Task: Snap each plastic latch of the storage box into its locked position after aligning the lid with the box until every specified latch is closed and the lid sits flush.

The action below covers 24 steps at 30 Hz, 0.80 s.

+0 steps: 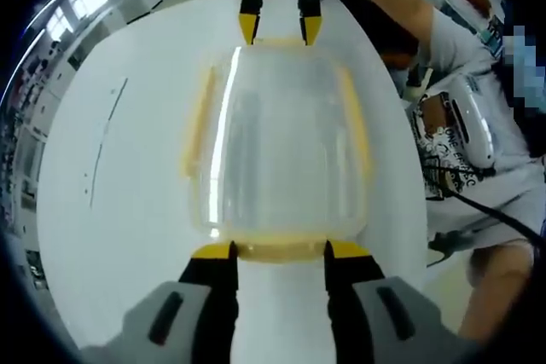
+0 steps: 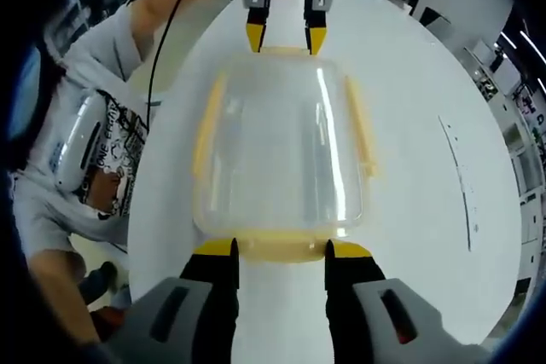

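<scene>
We see the clear storage box (image 1: pixel 277 147) mid-way on the white table (image 1: pixel 128 210), bare tabletop all round it. Our left gripper (image 1: pixel 280 251) and right gripper (image 2: pixel 281 249) face each other at opposite short ends, jaws open, straddling the yellow end latches (image 2: pixel 281 247).

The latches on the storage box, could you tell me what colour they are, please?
Pale yellow latches against the clear lid; best seen in the right gripper view.

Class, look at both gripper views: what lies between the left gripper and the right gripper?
The clear storage box with its yellow latches, lying on the white table. In both views the left gripper and right gripper sit at opposite ends.
</scene>
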Each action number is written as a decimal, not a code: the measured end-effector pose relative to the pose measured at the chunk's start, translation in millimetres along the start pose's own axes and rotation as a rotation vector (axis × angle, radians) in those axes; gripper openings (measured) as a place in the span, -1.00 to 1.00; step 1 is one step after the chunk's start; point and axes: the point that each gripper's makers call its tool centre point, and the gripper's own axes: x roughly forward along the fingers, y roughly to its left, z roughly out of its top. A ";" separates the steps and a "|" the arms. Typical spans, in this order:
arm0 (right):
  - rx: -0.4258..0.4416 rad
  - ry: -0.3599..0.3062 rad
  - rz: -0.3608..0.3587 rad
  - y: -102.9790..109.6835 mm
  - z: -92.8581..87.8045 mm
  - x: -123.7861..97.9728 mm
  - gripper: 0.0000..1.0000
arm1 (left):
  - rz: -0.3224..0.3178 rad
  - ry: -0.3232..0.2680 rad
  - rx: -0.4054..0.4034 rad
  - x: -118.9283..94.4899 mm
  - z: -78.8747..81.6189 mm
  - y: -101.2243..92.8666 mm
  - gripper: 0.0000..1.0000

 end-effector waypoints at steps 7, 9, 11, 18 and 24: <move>-0.002 -0.008 0.008 -0.3 1.9 1.8 -0.24 | -0.004 0.003 0.006 3.2 -4.1 0.5 -0.21; -0.002 -0.009 0.010 -0.7 2.2 1.7 -0.23 | -0.004 0.002 0.006 3.7 -4.4 0.2 -0.21; -0.001 -0.009 0.011 -0.6 2.1 1.4 -0.23 | -0.004 0.003 0.008 3.5 -4.7 1.2 -0.21; -0.001 -0.004 0.014 0.8 0.5 0.7 -0.23 | 0.002 0.005 0.022 5.5 -5.4 0.6 -0.21; -0.002 -0.009 0.015 -1.4 1.3 0.5 -0.23 | 0.004 -0.003 0.021 5.3 -6.9 1.5 -0.21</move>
